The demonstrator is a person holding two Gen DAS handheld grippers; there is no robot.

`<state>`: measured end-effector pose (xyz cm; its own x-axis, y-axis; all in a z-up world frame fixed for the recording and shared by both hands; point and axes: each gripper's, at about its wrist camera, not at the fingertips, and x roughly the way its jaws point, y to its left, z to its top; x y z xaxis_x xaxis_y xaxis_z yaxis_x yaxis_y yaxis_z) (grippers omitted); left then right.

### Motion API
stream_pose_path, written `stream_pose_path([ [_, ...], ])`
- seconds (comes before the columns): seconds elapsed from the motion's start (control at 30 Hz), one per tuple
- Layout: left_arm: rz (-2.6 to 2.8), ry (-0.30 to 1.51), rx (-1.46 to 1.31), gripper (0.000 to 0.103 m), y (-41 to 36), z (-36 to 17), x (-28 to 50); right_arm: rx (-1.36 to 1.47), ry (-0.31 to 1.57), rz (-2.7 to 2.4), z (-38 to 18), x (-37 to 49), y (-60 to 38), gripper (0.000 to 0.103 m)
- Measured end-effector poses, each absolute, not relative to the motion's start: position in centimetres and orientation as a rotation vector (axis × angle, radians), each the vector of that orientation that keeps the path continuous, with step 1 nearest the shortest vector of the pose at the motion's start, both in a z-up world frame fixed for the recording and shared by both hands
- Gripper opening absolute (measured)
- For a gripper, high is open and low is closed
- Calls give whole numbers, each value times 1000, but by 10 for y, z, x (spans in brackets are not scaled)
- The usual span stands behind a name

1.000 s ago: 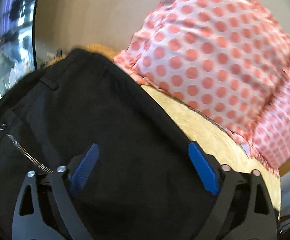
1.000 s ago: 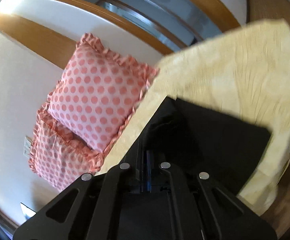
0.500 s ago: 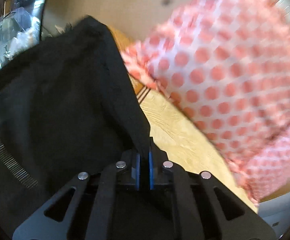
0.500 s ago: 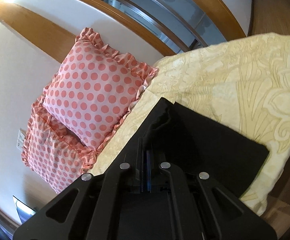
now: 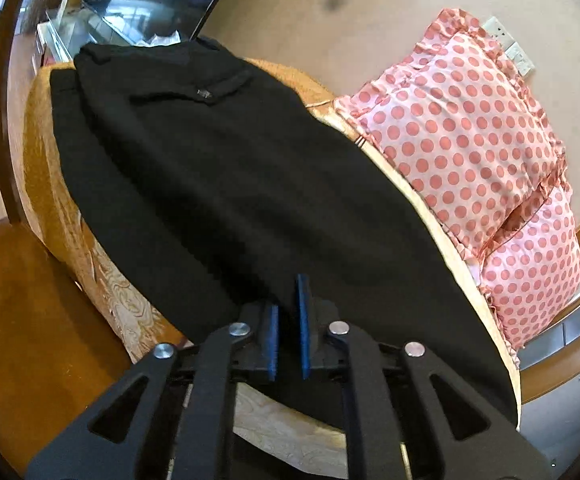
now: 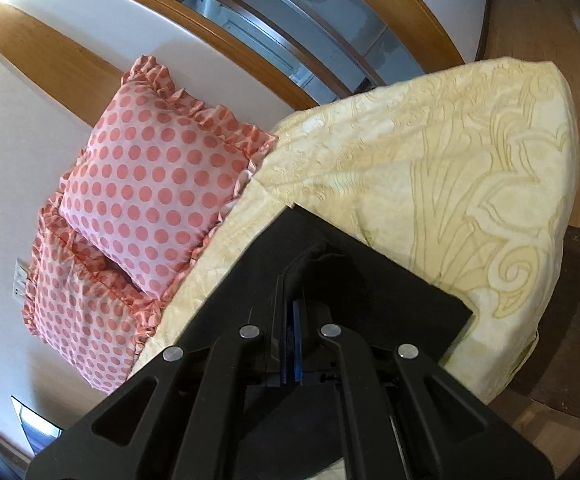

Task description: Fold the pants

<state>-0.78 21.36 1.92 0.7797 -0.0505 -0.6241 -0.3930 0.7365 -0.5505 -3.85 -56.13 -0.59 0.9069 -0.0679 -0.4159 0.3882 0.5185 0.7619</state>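
Note:
The black pants (image 5: 218,168) lie spread over a bed with a cream patterned cover (image 5: 290,440), the waistband and a back pocket at the far end. My left gripper (image 5: 288,330) stands at the near edge of the pants; its blue pads (image 5: 302,320) are a small gap apart and I see no cloth held between them. In the right wrist view the pants (image 6: 390,300) lie flat on the cover (image 6: 470,184). My right gripper (image 6: 292,332) is shut on a pinched fold of the black cloth.
Two pink polka-dot pillows (image 5: 462,132) (image 6: 158,184) lean against the white wall at the bed's side. A wooden floor (image 5: 22,320) lies beside the bed. A wooden bed frame (image 6: 250,52) curves behind the pillows.
The left gripper shut on the pants' edge, carried it over, and now its pads have parted a little with the cloth laid flat. The right gripper stayed shut on its fold.

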Motion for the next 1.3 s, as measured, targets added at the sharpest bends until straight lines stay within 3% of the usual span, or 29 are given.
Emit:
stream_pose_path([
  [0.07,195,668,-732,13,214,20,-5,979,316,-270,5,-44,-561,2],
  [0.17,172,672,-744,14,217,18,-3,979,406,-315,-2,-36,-569,2],
  [0.33,149,657,-694,4,213,24,-7,992,377,-282,2,-43,-570,2],
  [0.77,173,606,-629,5,195,12,-36,978,441,-374,-18,-53,-569,2],
  [0.9,203,567,-619,22,196,19,-46,914,476,-430,-14,-61,-563,5],
  [0.97,285,503,-571,47,198,30,-56,902,460,-468,-9,-72,-563,25],
  [1.0,322,465,-547,51,198,35,-61,894,433,-488,-5,-80,-564,34],
  [1.03,349,417,-525,57,197,42,-67,887,413,-506,-2,-86,-565,49],
  [1.13,347,324,-462,66,193,59,-68,890,398,-506,0,-91,-568,49],
  [1.3,243,392,-464,68,186,54,-41,939,412,-491,-12,-85,-566,45],
])
